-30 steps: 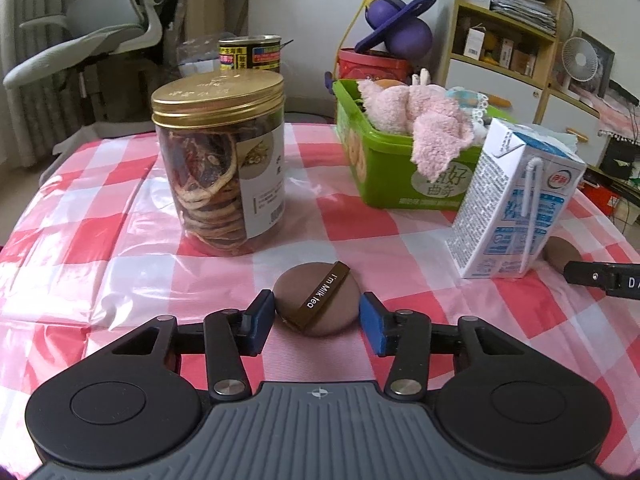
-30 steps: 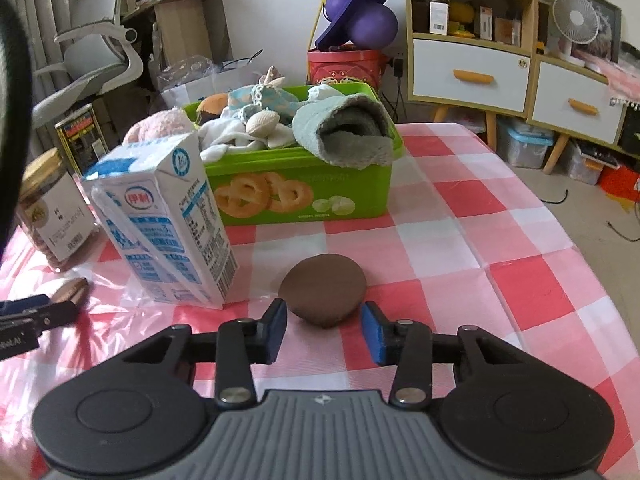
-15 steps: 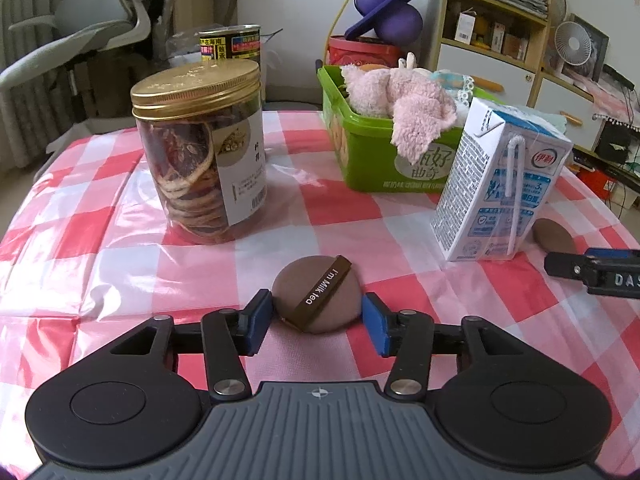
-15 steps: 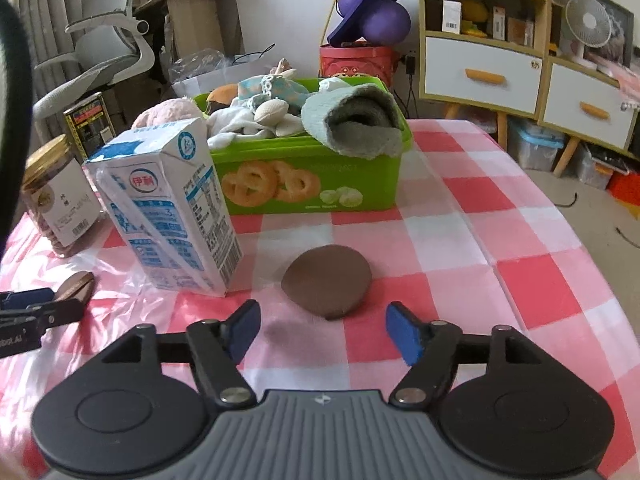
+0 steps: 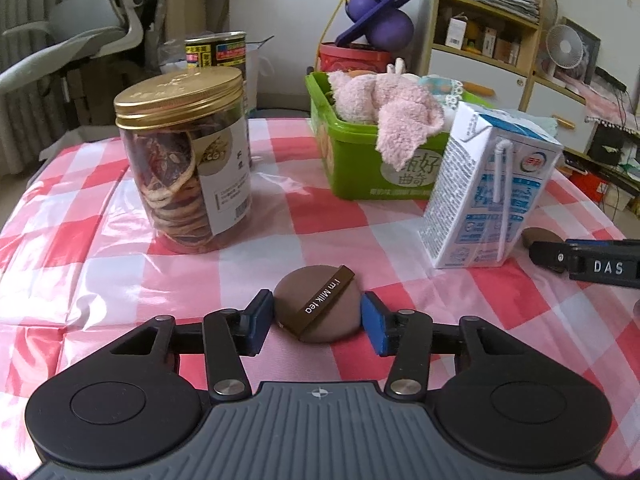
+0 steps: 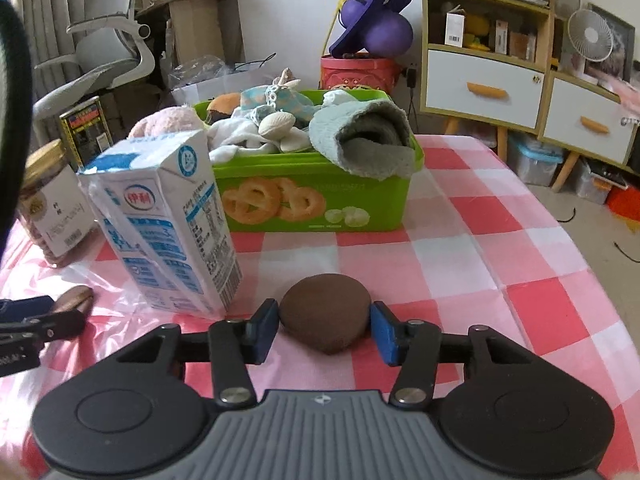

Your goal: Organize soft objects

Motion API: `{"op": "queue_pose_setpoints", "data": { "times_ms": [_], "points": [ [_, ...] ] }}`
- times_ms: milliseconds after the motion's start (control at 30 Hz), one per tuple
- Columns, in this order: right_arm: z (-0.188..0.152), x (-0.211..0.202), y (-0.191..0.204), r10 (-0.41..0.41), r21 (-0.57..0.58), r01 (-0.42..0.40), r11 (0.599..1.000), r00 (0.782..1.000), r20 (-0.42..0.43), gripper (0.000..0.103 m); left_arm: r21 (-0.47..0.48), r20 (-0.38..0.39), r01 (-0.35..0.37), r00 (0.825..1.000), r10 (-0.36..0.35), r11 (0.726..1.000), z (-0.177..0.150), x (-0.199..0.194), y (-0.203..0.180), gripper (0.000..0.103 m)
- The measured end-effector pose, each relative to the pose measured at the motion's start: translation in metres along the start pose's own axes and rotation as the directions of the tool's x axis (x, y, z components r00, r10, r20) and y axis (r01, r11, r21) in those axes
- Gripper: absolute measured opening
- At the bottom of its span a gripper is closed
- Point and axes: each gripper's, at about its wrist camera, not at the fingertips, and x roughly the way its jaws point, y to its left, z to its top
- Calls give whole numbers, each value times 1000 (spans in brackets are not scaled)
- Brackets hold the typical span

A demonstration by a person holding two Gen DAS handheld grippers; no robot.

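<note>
A brown powder puff with an "I'm Milk tea" strap [image 5: 317, 309] lies on the checked tablecloth between the fingers of my left gripper [image 5: 316, 322], whose blue pads touch its sides. A second plain brown puff [image 6: 325, 318] lies between the fingers of my right gripper [image 6: 324, 330], pads against it. A green box [image 6: 316, 200] full of soft toys and cloths stands behind; it also shows in the left wrist view [image 5: 360, 164].
A milk carton [image 5: 488, 192] stands between the two puffs, also in the right wrist view [image 6: 164, 224]. A gold-lidded jar [image 5: 188, 160] of dried slices stands at the left. The table edge falls off on the right [image 6: 580, 272].
My right gripper opened wide half a second ago and has now closed in around the plain puff. My left gripper stays around the strapped puff; the view shifted slightly.
</note>
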Motion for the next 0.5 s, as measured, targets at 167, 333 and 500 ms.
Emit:
{"op": "queue_pose_setpoints", "data": {
  "times_ms": [167, 333, 500],
  "points": [
    [3, -11, -9, 51, 40, -51, 998, 999, -5, 24, 4, 8, 24, 1000, -24, 1000, 4, -7, 0, 44],
    [5, -23, -16, 114, 73, -113, 991, 993, -12, 24, 18, 16, 45, 999, -45, 999, 5, -14, -2, 44],
    [6, -36, -16, 155, 72, -154, 985, 988, -10, 24, 37, 31, 66, 997, -67, 997, 9, -23, -5, 44]
  ]
}}
